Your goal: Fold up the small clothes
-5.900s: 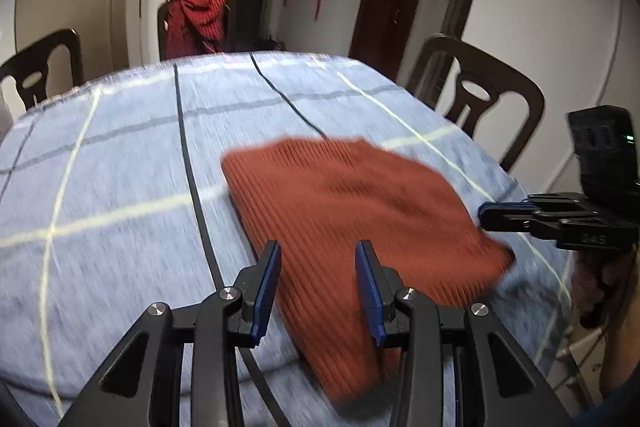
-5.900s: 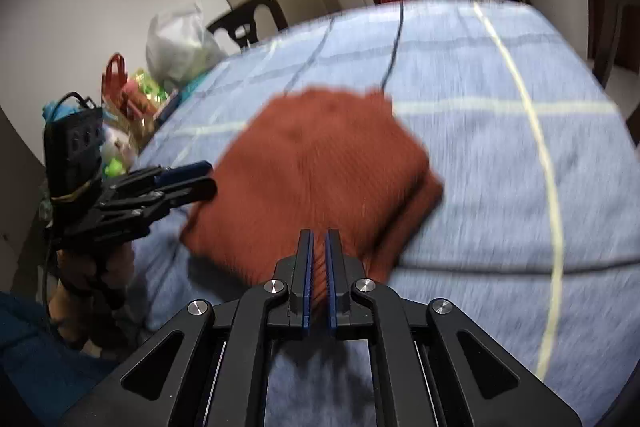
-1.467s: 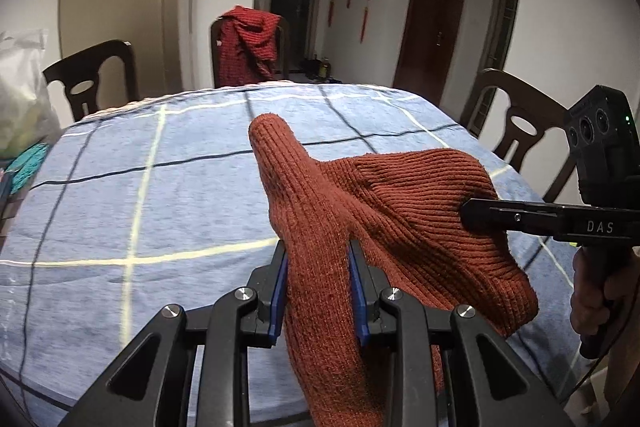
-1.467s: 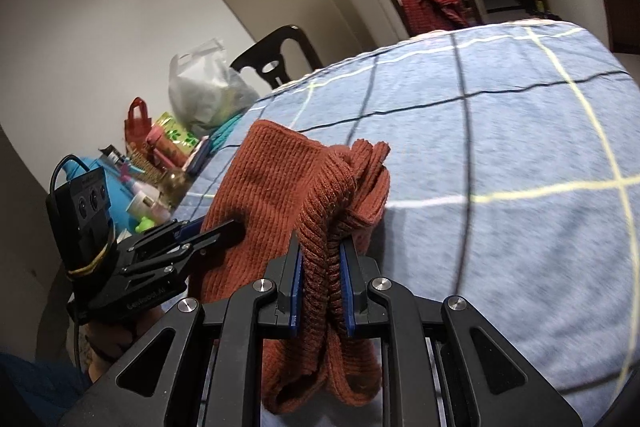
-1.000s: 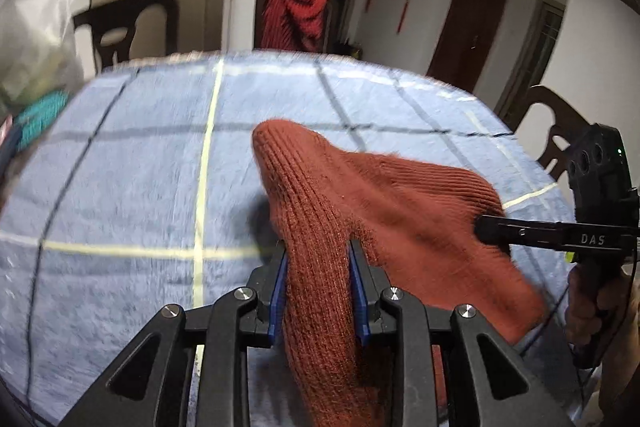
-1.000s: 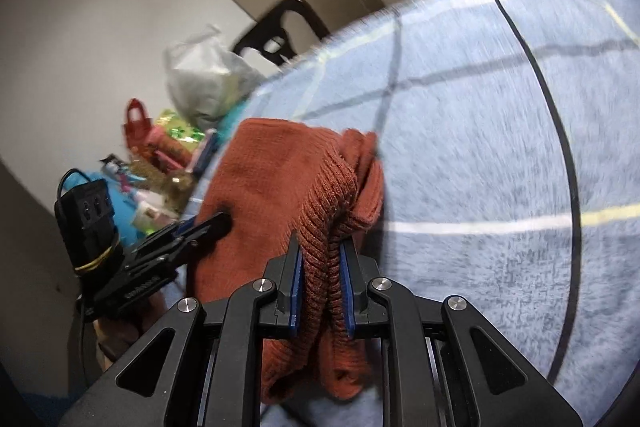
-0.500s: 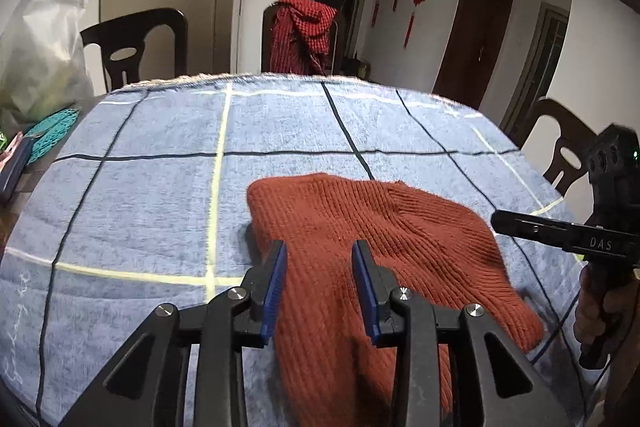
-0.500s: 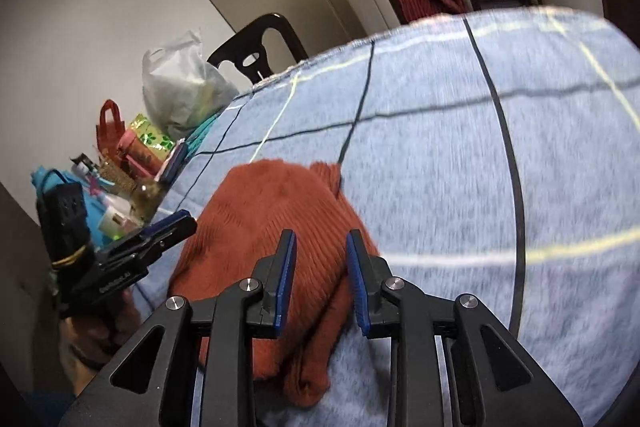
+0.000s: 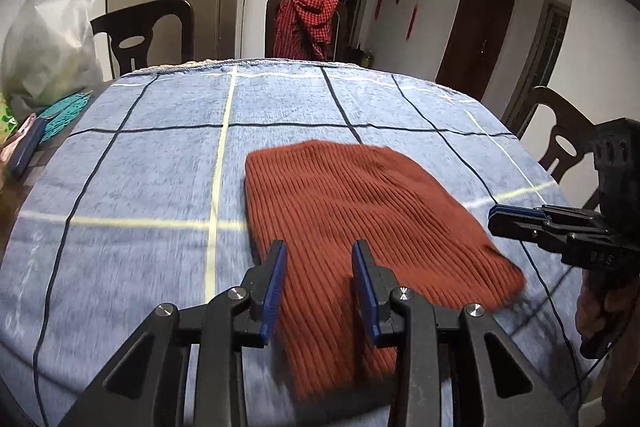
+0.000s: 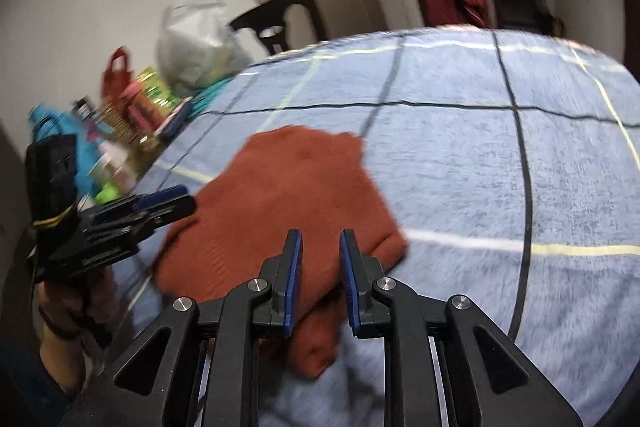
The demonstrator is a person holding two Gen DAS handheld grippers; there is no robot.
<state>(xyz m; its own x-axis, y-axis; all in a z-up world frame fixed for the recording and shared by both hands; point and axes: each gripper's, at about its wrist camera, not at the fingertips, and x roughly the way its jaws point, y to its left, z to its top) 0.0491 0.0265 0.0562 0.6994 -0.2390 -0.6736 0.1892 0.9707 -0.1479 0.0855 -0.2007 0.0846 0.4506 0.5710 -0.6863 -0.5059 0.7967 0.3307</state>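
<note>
A rust-red ribbed knit garment (image 9: pixel 352 203) lies folded flat on the blue checked tablecloth (image 9: pixel 152 163). My left gripper (image 9: pixel 319 251) is open and empty, just above the garment's near edge. My right gripper (image 10: pixel 319 241) is open and empty over the garment (image 10: pixel 288 195) near its right side. In the left wrist view the right gripper (image 9: pixel 496 217) shows at the garment's right edge. In the right wrist view the left gripper (image 10: pixel 180 201) shows at its left edge.
Dark wooden chairs (image 9: pixel 144 31) stand around the table, one draped with a red checked cloth (image 9: pixel 308 15). A white plastic bag (image 10: pixel 196 43) and several bottles and packets (image 10: pixel 120 131) crowd the table's left end.
Both grippers held the garment raised, laid it down on the cloth and opened. They have since drawn back a little, and the garment lies flat.
</note>
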